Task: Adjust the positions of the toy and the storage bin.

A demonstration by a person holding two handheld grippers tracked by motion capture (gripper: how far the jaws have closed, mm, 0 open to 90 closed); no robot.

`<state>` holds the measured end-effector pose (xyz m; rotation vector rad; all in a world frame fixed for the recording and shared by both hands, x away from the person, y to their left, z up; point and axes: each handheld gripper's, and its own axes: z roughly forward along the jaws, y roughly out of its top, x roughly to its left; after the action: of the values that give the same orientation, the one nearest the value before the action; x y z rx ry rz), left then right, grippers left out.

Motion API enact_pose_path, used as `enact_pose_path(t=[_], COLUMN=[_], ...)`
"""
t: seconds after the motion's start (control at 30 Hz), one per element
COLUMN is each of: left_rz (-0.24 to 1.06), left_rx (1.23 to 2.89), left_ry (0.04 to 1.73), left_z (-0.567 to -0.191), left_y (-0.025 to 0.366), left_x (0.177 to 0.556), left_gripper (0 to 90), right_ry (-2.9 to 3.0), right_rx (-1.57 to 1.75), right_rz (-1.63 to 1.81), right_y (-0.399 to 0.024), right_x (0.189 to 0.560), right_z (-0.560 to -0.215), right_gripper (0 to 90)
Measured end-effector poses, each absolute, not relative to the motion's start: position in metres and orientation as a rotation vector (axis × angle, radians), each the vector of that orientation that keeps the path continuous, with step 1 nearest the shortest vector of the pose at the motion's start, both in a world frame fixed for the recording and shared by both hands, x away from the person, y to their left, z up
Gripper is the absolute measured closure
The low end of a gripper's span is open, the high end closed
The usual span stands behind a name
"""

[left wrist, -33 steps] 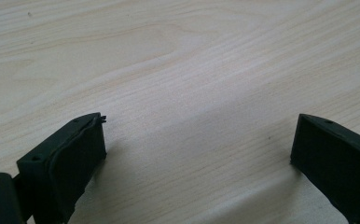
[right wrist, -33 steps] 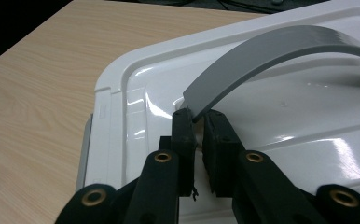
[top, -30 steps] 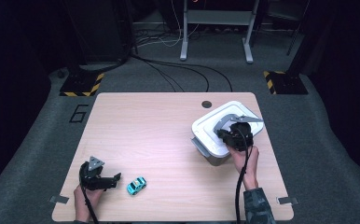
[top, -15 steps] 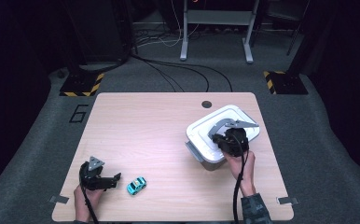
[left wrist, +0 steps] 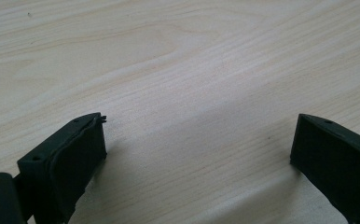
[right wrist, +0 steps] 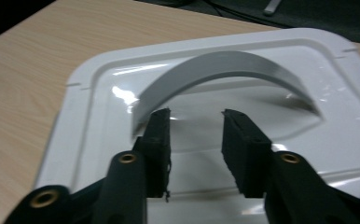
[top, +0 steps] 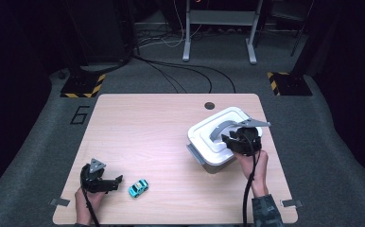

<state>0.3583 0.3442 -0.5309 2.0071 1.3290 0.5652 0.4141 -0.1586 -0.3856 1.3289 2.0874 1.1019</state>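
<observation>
Since a second ago: white box shifted slightly toward table centre, right gripper with it; jaws just opened, now narrowly parted, nothing between them. Poised over lid, just short of grey arched handle; pads clear of the arch. Box sitting on right half of wooden table, near far right corner, grey latch visible on its near-left side. Left gripper resting at near left corner, jaws spread wide, bare wood between them. Small teal toy car just beside left gripper, not touched, well apart from box.
</observation>
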Motion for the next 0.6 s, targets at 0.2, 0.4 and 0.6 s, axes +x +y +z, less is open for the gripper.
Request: enact_pose_path(t=[0.2, 0.4, 0.6], left_rz=[0.564, 0.566, 0.566], left_rx=[2.008, 2.008, 2.007], left_ry=[1.329, 1.328, 1.328], left_z=[-0.531, -0.531, -0.531], left_y=[0.344, 0.344, 0.344], left_x=[0.358, 0.358, 0.358], left_gripper=[2.9, 3.0, 3.0], right_ry=[2.039, 2.026, 2.023], right_rx=[1.378, 1.381, 1.365], right_rz=[0.974, 0.928, 0.936], right_y=[-0.177, -0.185, -0.187], right_x=[0.431, 0.451, 0.461], right_z=[-0.388, -0.394, -0.394], right_gripper=[36.7, 42.7, 53.9])
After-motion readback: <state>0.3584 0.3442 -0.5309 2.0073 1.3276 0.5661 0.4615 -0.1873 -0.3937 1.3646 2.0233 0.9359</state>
